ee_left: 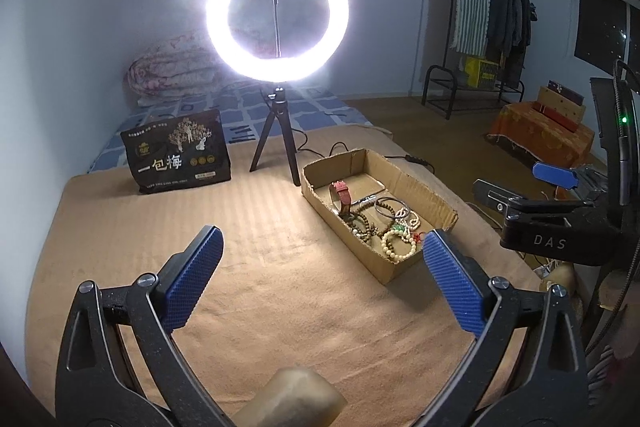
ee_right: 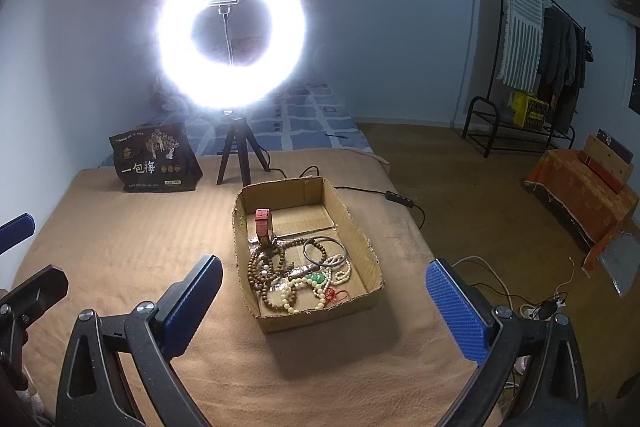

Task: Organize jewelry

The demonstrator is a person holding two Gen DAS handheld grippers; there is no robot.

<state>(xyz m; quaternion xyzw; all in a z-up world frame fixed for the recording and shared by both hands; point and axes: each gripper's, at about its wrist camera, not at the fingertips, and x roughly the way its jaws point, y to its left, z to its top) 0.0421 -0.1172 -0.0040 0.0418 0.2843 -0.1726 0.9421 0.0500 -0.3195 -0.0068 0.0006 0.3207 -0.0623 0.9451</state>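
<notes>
A home bedroom: a tan blanket-covered bed (ee_right: 120,247) fills the foreground, a rolled floral quilt (ee_left: 172,67) lies at its far end, and a black metal clothes rack (ee_right: 540,59) hung with garments stands well right of it.

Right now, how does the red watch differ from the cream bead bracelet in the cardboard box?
The red watch stands upright on its strap loop; the cream bead bracelet lies flat. The watch is one solid red band, while the bracelet is a string of round pale beads. The watch sits toward the middle of the cardboard box; the bracelet lies near the end closest to the grippers. Both are inside the box, untouched.
</notes>
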